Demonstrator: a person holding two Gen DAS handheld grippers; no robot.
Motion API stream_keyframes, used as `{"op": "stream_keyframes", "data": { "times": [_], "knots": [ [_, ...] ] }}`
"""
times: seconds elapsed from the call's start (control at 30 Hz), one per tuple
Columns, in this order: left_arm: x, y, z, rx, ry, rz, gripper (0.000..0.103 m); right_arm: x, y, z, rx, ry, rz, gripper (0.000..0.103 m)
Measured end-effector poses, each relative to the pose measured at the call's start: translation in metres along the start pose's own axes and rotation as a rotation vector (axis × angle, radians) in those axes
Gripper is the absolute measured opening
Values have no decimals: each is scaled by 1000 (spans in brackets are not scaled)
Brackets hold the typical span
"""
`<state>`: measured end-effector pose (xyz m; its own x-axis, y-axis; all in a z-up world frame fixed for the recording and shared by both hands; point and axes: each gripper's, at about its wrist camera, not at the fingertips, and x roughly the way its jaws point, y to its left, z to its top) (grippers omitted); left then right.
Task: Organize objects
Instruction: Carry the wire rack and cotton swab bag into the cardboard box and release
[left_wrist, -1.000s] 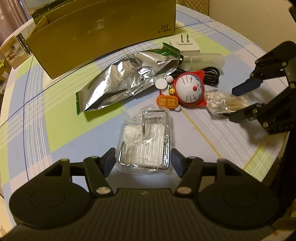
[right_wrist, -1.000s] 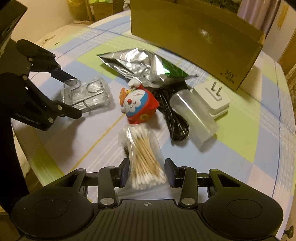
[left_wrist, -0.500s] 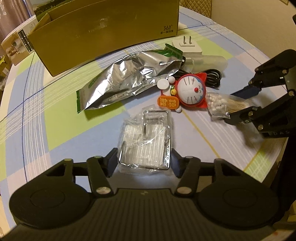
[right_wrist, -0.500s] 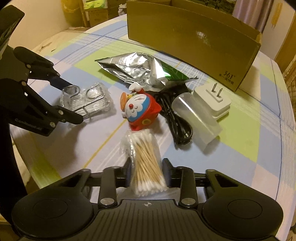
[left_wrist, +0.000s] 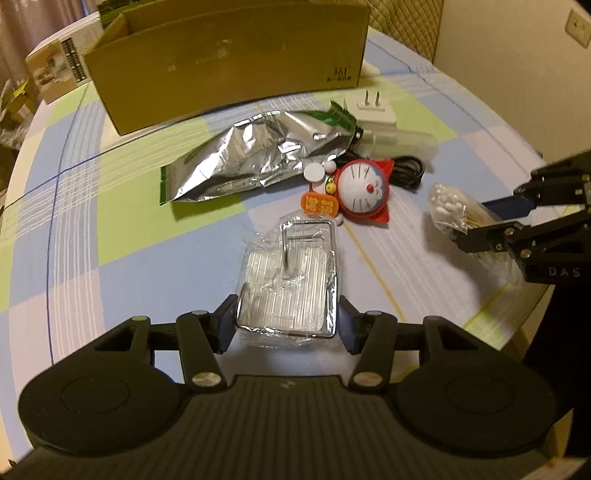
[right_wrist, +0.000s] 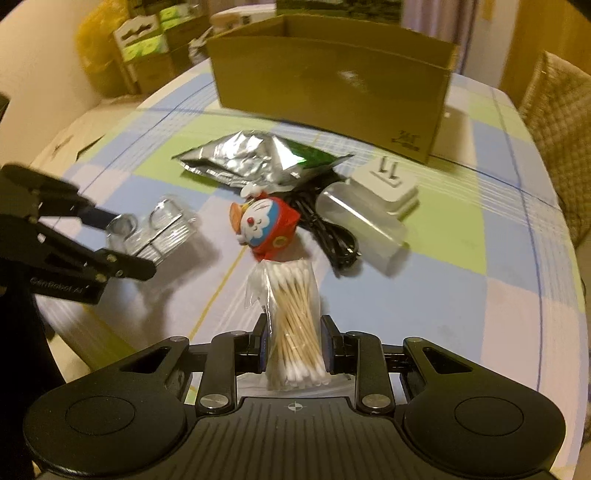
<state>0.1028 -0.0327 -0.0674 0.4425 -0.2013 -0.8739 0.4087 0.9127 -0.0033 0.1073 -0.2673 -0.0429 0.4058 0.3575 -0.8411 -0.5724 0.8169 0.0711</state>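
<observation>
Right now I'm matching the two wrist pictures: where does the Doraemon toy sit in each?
Left wrist: Doraemon toy right of centre, beyond the packaged metal rack.
Right wrist: Doraemon toy at centre, just beyond the cotton swab bag.
Shared landmark: cardboard box behind.

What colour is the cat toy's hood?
Red; the toy shows best in the left wrist view.

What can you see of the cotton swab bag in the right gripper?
The cotton swab bag is a clear plastic sleeve packed with wooden-stick swabs with white tips at both ends. The right gripper is shut on its near half, fingers pressing both sides. It appears lifted off the checked tablecloth, far end pointing toward the Doraemon toy.
</observation>
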Motion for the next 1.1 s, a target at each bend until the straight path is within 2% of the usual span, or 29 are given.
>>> {"op": "stream_keyframes", "data": {
  "times": [0.3,0.47,0.8,1.1],
  "knots": [
    [-44,-3,5,-119,-67,20,49,-36,7,7,57,-72,-16,25],
    [-65,-3,9,-151,-101,44,49,-51,13,10,59,-104,-14,25],
    [-89,-3,14,-158,-147,59,49,-67,17,15,68,-133,-24,25],
    [-92,-2,32,-136,-168,75,49,-73,10,28,78,-155,-58,25]
  ]
}}
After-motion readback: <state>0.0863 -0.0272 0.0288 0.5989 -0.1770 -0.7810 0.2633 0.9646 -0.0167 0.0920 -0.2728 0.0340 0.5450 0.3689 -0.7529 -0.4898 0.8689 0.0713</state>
